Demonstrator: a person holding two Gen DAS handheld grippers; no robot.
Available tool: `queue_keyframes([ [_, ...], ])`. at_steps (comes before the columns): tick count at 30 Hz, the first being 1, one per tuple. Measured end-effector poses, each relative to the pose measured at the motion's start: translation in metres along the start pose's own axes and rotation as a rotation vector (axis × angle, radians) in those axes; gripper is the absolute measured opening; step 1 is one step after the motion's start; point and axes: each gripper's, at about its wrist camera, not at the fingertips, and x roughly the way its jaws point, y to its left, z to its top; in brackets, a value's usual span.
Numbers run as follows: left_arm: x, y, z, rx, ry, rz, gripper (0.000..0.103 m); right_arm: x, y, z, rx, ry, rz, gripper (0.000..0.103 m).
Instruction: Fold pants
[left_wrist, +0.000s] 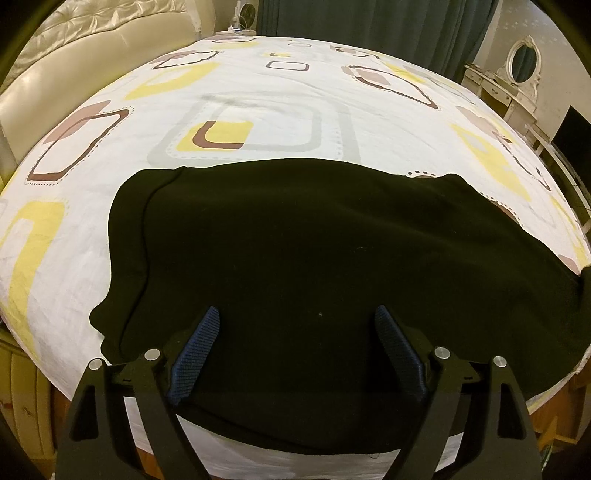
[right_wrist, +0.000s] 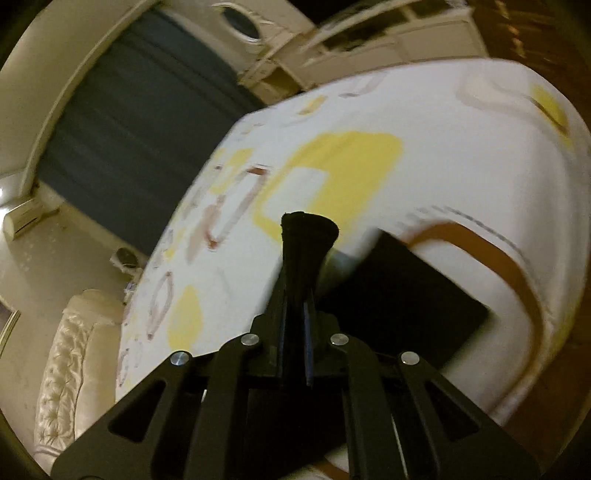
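1. Left view only: the pants (left_wrist: 332, 251) are being shown spread on the bed (left_wrist: 258, 92), under the released left gripper (left_wrist: 297, 317).
2. Right view only: a bunched pants (right_wrist: 308, 236) edge is being pinched by the clenched right gripper (right_wrist: 297, 295).

no readable text, labels or signs

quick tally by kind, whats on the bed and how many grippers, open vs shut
black pants: 1, spread on the patterned bedsheet
open grippers: 1, the left gripper, over the pants, nothing between its fingers
shut grippers: 1, the right gripper, clamped on a bunched bit of the black cloth
total: 3
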Motion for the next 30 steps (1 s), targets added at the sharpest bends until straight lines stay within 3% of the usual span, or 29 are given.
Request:
queue_keyframes([
  [3,0.0,0.0,0.0,0.001,0.0,0.0,0.085,0.004,-0.03,-0.013,0.048,0.02,-0.047,0.007],
  [6,0.0,0.0,0.0,0.001,0.0,0.0,0.085,0.007,-0.044,-0.02,0.088,0.039,-0.042,0.007],
  [9,0.0,0.0,0.0,0.0,0.0,0.001,0.085,0.008,-0.053,-0.02,0.162,0.043,0.005,0.015],
  [10,0.0,0.0,0.0,0.0,0.0,0.001,0.085,0.007,-0.056,-0.018,0.185,0.04,0.022,0.025],
  [12,0.0,0.0,0.0,-0.001,0.0,0.001,0.085,0.006,-0.056,-0.014,0.212,0.036,0.041,0.03],
  [15,-0.001,-0.001,0.0,0.001,-0.001,0.005,0.085,0.014,-0.047,-0.007,0.199,0.073,0.005,0.03],
  [18,-0.001,-0.001,0.0,0.001,-0.001,0.005,0.085,0.019,-0.042,0.0,0.206,0.093,-0.018,0.041],
  [20,-0.001,-0.001,0.0,0.004,-0.002,0.006,0.085,0.018,-0.038,0.003,0.199,0.079,-0.042,0.043],
  [21,-0.001,-0.001,-0.001,0.004,-0.002,0.007,0.085,0.021,-0.035,0.005,0.187,0.082,-0.066,0.043],
  [23,0.0,-0.002,-0.001,0.005,-0.004,0.009,0.086,0.027,-0.029,0.007,0.139,0.105,-0.128,0.014],
  [24,0.0,-0.002,-0.001,0.005,-0.004,0.008,0.086,0.027,-0.027,0.008,0.124,0.109,-0.143,0.007],
  [27,0.0,-0.002,-0.002,0.01,-0.006,0.013,0.086,0.028,0.001,0.016,0.085,0.104,-0.131,0.007],
  [30,0.001,-0.002,-0.001,0.009,-0.006,0.011,0.086,0.037,0.066,0.033,0.006,0.123,-0.045,0.007],
])
